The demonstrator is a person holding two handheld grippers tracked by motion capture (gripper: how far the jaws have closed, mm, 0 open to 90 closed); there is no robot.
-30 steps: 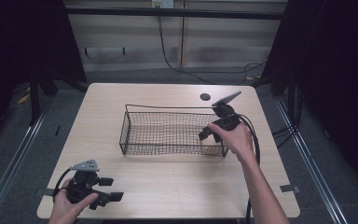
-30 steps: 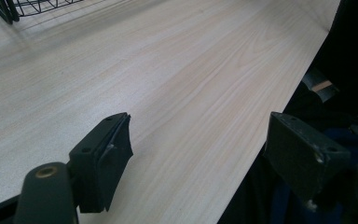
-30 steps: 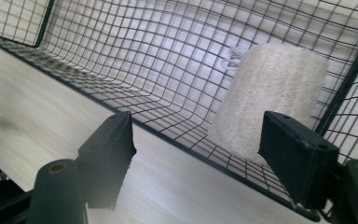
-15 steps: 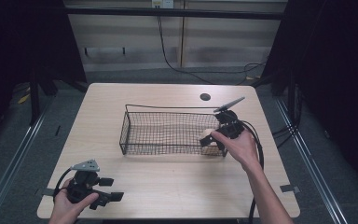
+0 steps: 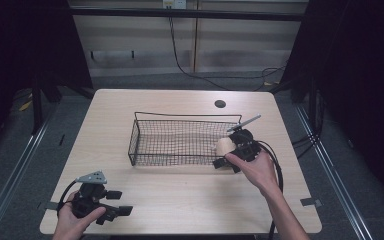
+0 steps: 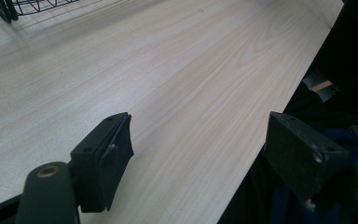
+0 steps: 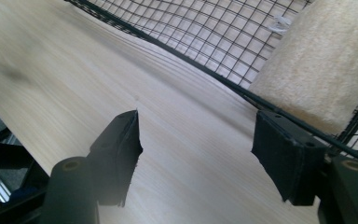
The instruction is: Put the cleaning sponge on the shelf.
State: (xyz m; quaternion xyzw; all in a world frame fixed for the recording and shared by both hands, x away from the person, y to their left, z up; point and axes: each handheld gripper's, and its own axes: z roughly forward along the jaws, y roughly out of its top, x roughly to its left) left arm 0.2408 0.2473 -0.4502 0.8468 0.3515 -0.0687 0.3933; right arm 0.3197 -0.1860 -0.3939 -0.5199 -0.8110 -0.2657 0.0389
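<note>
A black wire basket (image 5: 136, 142) stands in the middle of the light wooden table (image 5: 180, 200). A cream fuzzy object (image 5: 223, 146) lies in its right end, behind the mesh (image 7: 182, 28) in the right gripper view (image 7: 321, 60). My right gripper (image 5: 225, 156) is just outside the basket's near right corner, low over the table. It is open (image 7: 196, 140) with only bare wood between the jaws, which have just been closing. My left gripper (image 5: 119, 202) rests at the table's near left corner, open (image 6: 200, 144) and empty.
A dark round hole (image 5: 220, 104) sits in the tabletop behind the basket. Cables trail from both grippers. The table's near edge (image 6: 261, 140) runs close under the left gripper. A piece of tape (image 5: 310, 202) marks the right near edge.
The right gripper has drawn back from over the basket's right end to the near side of its corner, and the cream object now shows in the basket. The left gripper has stayed put.
</note>
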